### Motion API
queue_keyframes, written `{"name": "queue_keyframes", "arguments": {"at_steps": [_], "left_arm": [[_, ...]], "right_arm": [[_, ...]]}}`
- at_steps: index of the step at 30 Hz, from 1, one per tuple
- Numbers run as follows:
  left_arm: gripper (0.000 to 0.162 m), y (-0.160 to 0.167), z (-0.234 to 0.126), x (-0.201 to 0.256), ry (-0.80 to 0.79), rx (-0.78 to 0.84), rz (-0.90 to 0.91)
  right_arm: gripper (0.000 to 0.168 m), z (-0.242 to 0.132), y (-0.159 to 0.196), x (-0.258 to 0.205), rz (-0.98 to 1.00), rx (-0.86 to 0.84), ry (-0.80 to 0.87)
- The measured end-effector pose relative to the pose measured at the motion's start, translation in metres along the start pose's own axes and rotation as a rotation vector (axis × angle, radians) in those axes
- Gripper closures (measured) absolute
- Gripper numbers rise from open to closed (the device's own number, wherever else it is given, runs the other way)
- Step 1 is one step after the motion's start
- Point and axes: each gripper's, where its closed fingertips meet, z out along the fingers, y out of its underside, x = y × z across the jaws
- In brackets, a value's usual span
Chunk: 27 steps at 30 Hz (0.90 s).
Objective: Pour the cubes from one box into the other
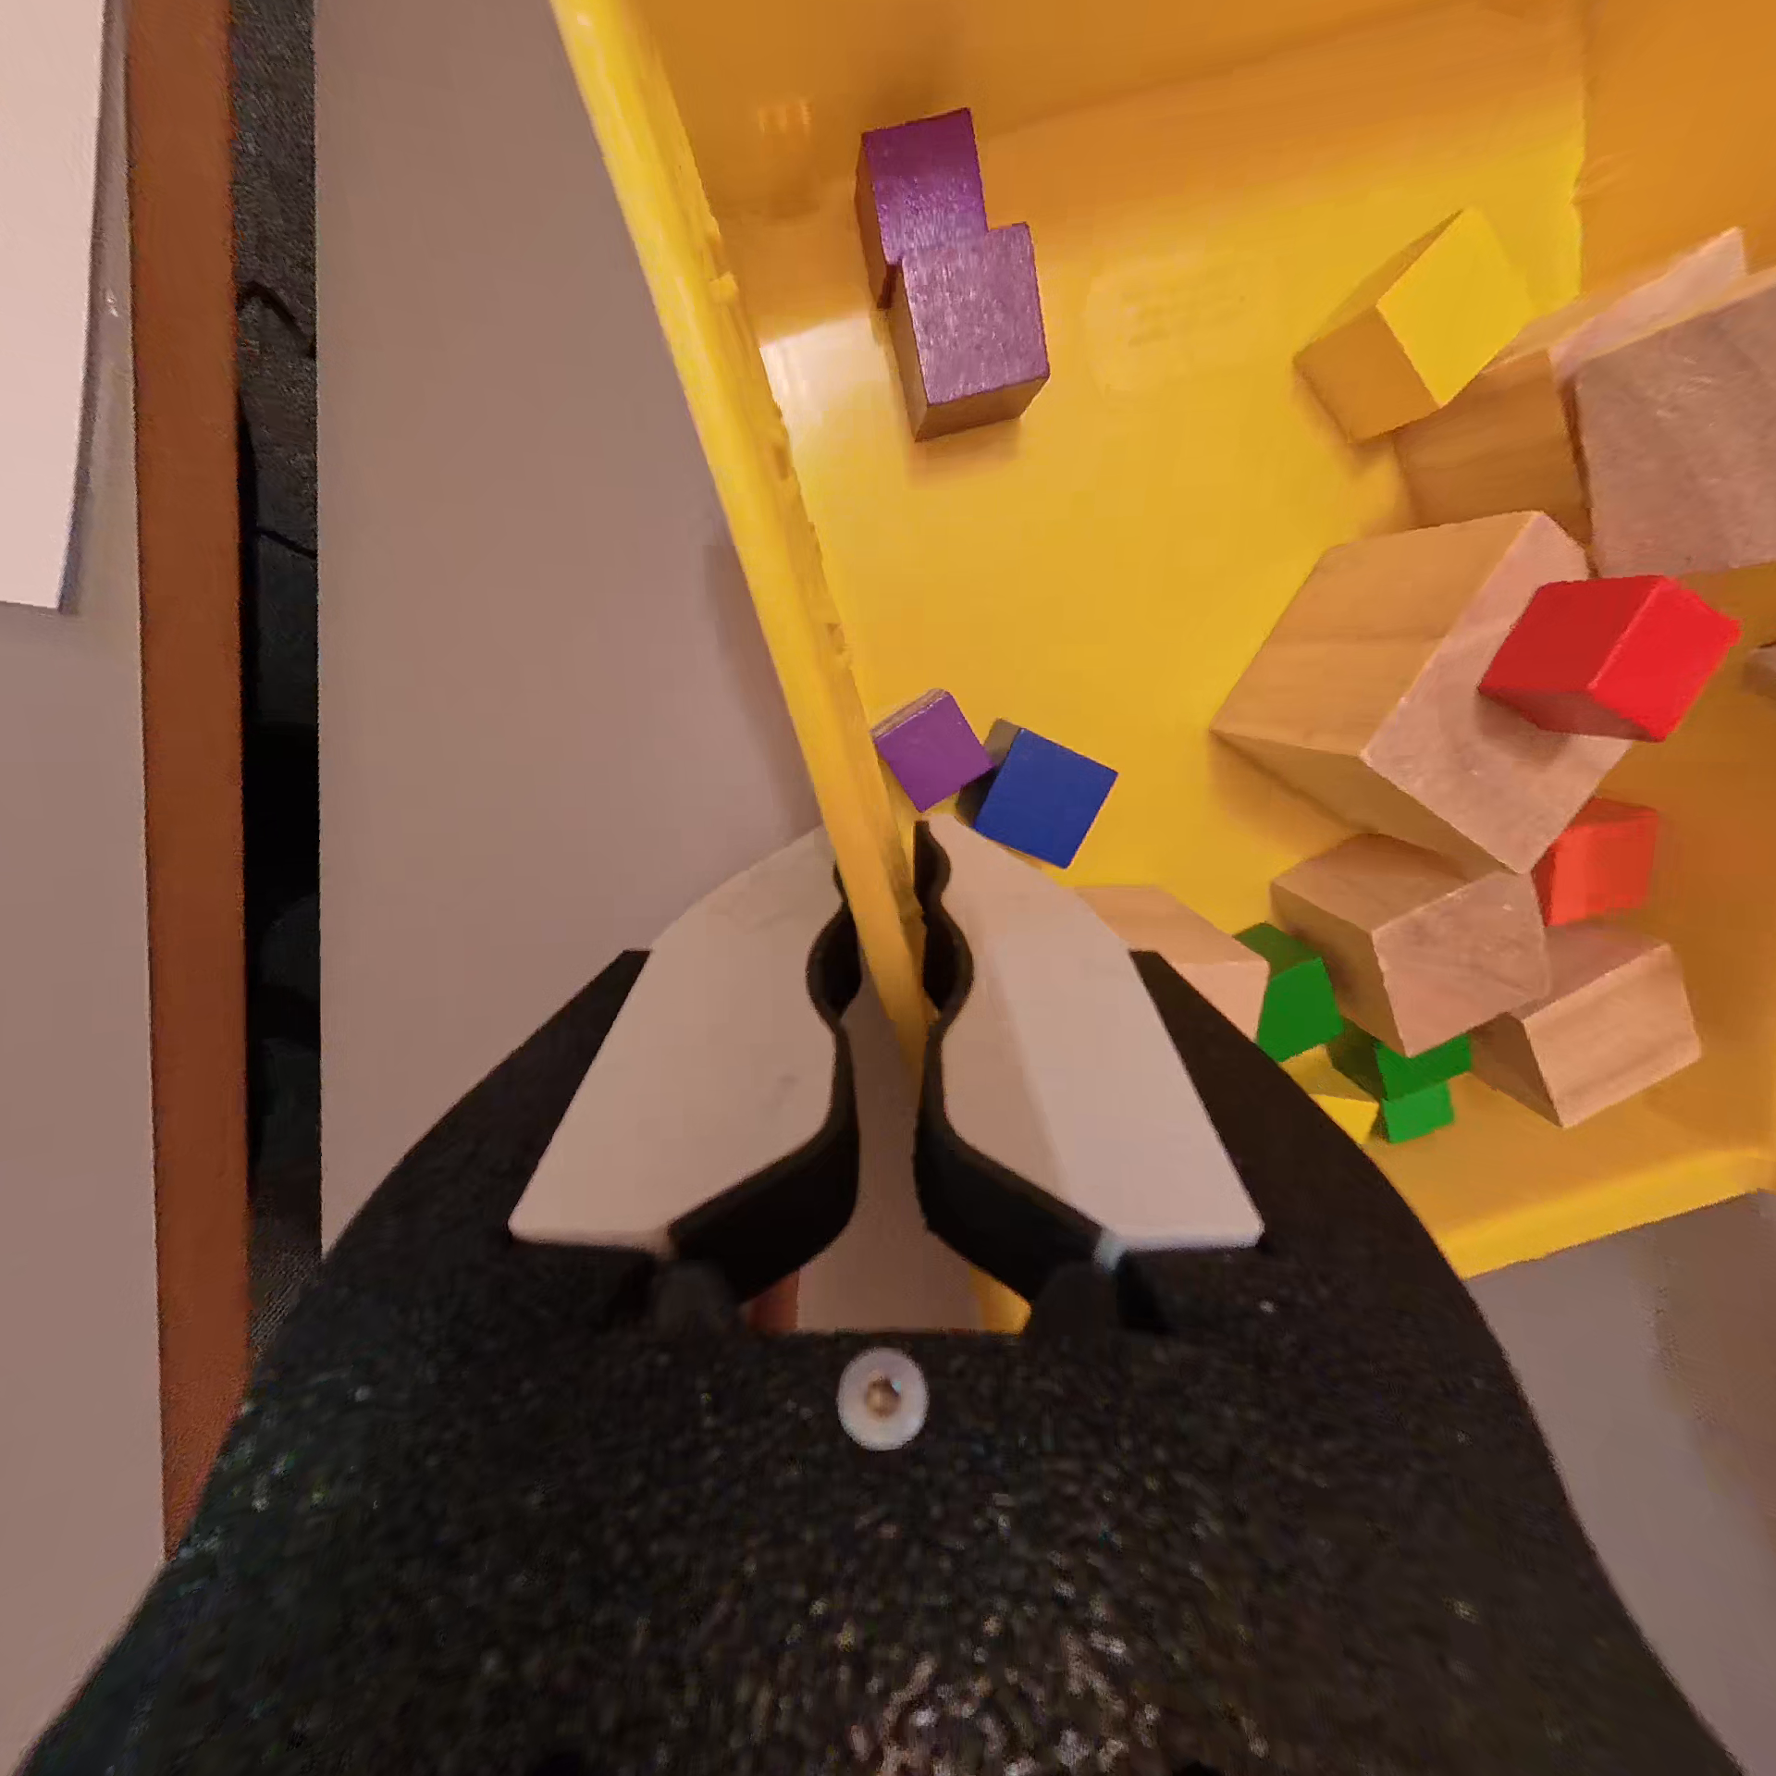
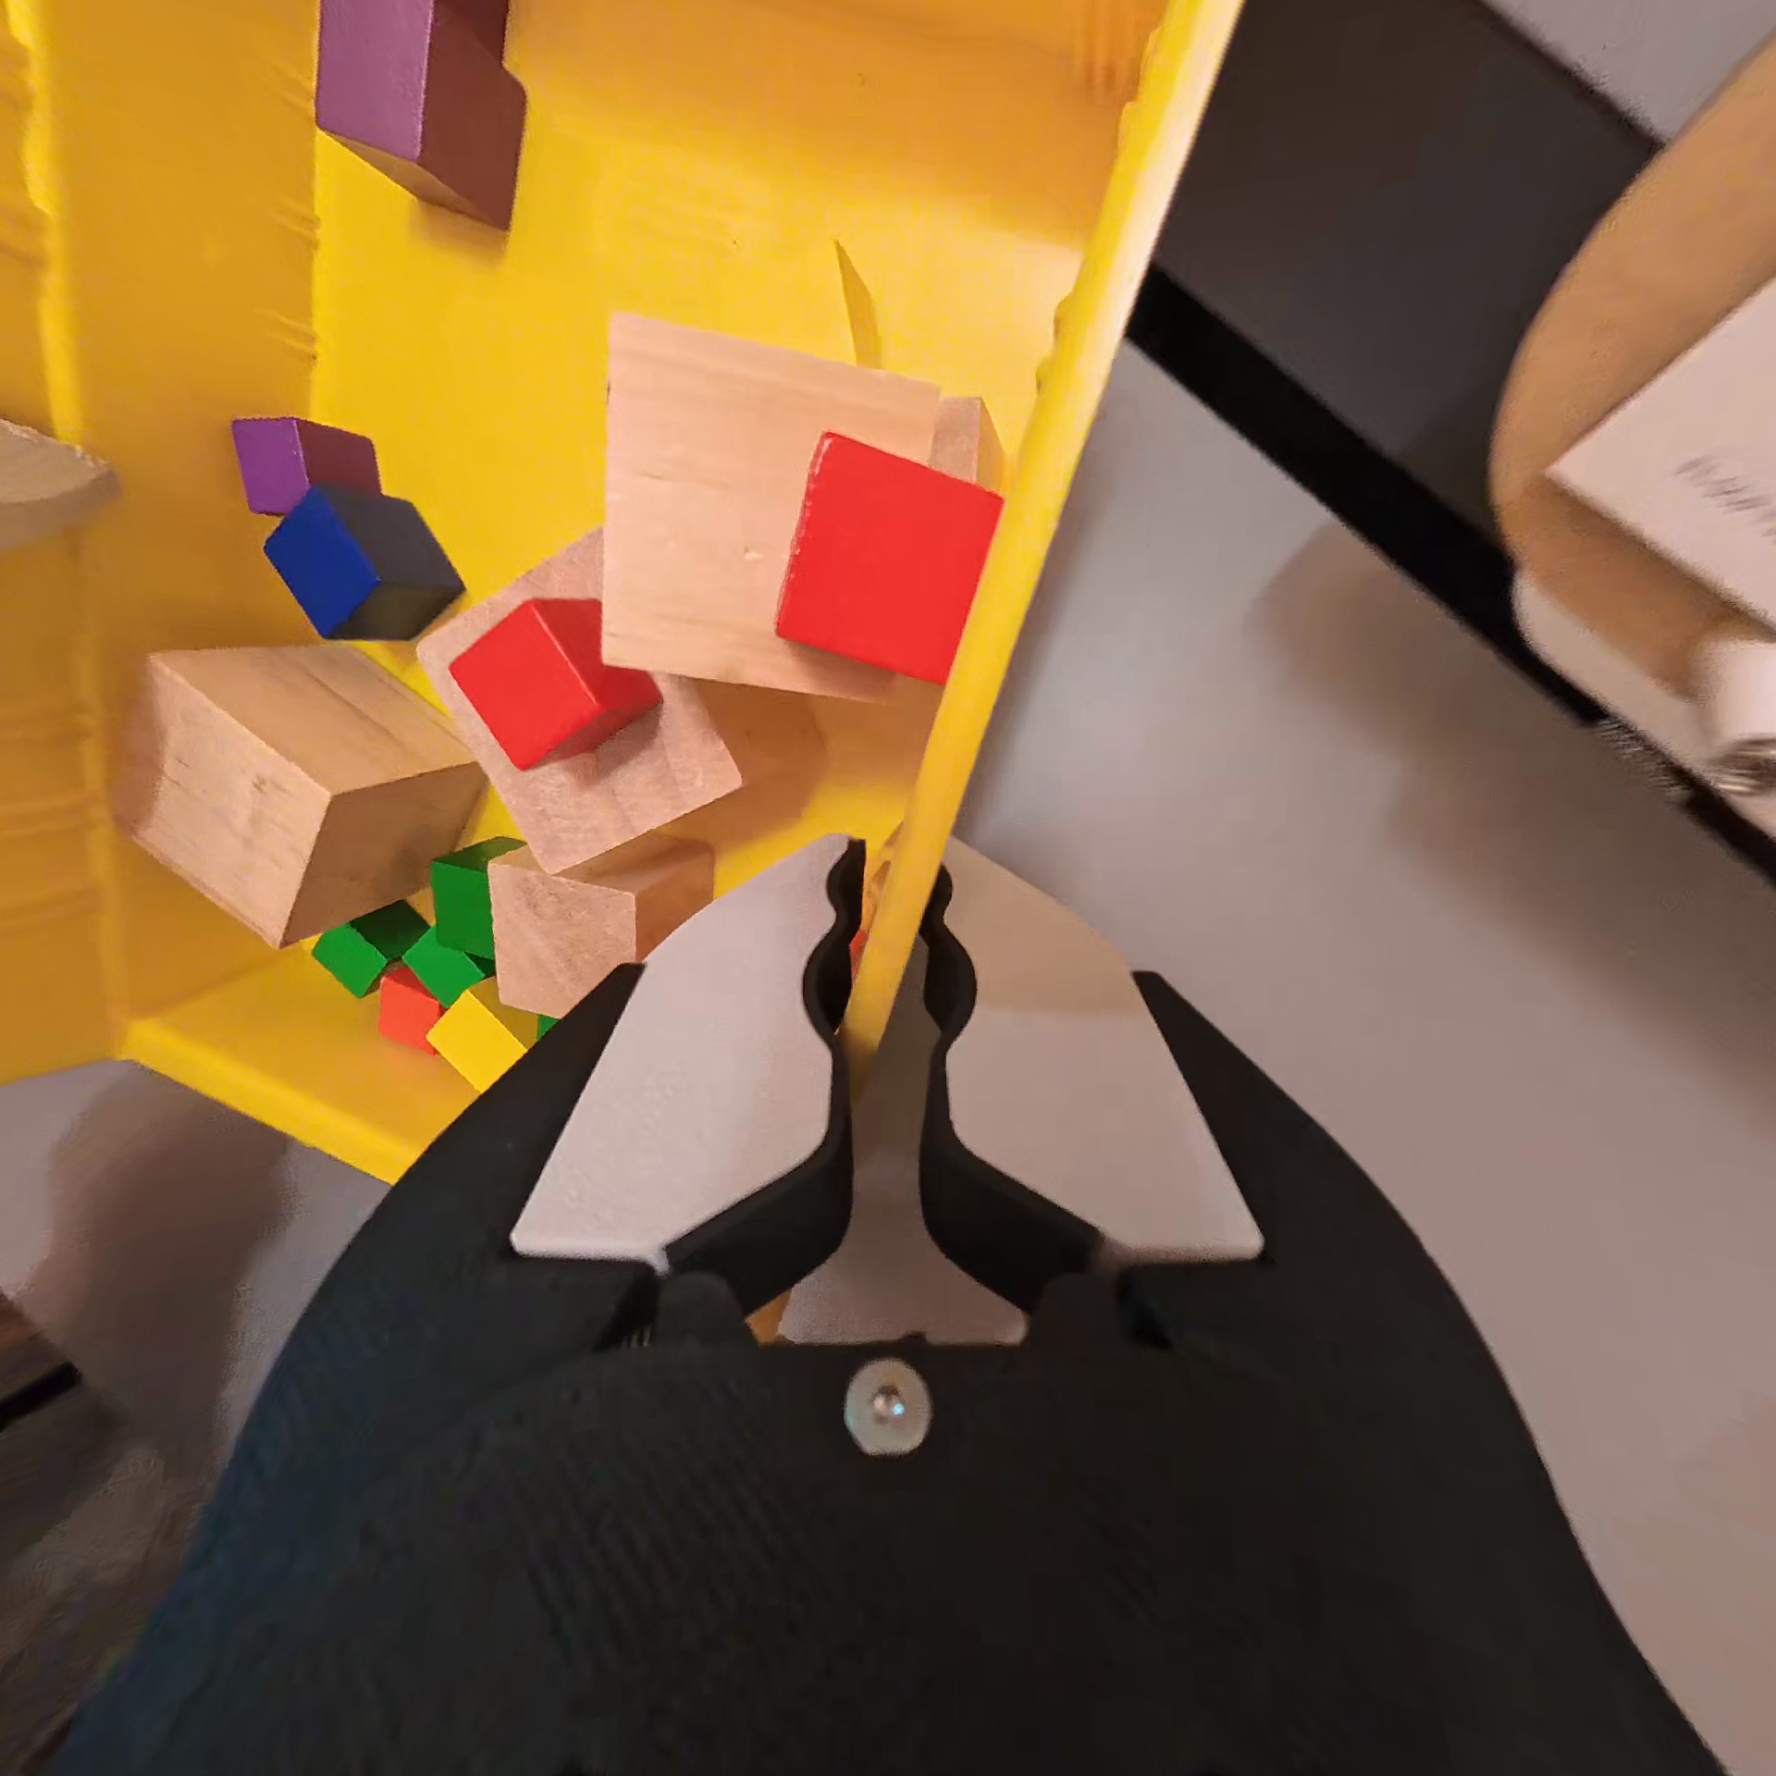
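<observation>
A yellow box [image 1: 1076, 596] is held tilted, and its inside faces both cameras. My left gripper [image 1: 879, 851] is shut on its left wall [image 1: 759, 461]. My right gripper [image 2: 894, 865] is shut on its right wall [image 2: 1067, 461]. Loose cubes lie tumbled inside: large plain wooden cubes [image 1: 1422, 711], a red cube [image 1: 1615, 653], a blue cube [image 1: 1043, 798], purple cubes [image 1: 961, 288], a yellow cube [image 1: 1413, 327] and small green cubes [image 1: 1297, 999]. Most are heaped toward the box's near corner [image 2: 404, 971]. No second box is in view.
A grey tabletop [image 1: 500, 577] lies beneath. A brown wooden strip [image 1: 187, 673] and a white sheet [image 1: 43, 288] are at the far left. In the right wrist view, a dark band [image 2: 1393, 269] and a rounded wooden object with a white card [image 2: 1634, 461] sit to the right.
</observation>
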Motion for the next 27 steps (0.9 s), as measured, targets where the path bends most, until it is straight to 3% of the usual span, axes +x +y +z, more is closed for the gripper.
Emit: {"name": "queue_keyframes", "arguments": {"at_steps": [8, 12, 27], "left_arm": [[0.155, -0.004, -0.025, 0.070, 0.066, -0.014, 0.008], [0.155, -0.012, -0.032, 0.123, 0.098, 0.013, 0.025], [0.154, -0.017, -0.028, 0.400, 0.348, -0.096, 0.223]], "right_arm": [[0.156, -0.065, 0.021, 0.042, -0.009, -0.007, 0.024], [0.158, -0.100, 0.040, 0.081, -0.012, 0.015, 0.121], [0.157, -0.255, 0.179, 0.267, 0.199, 0.040, 0.366]]}}
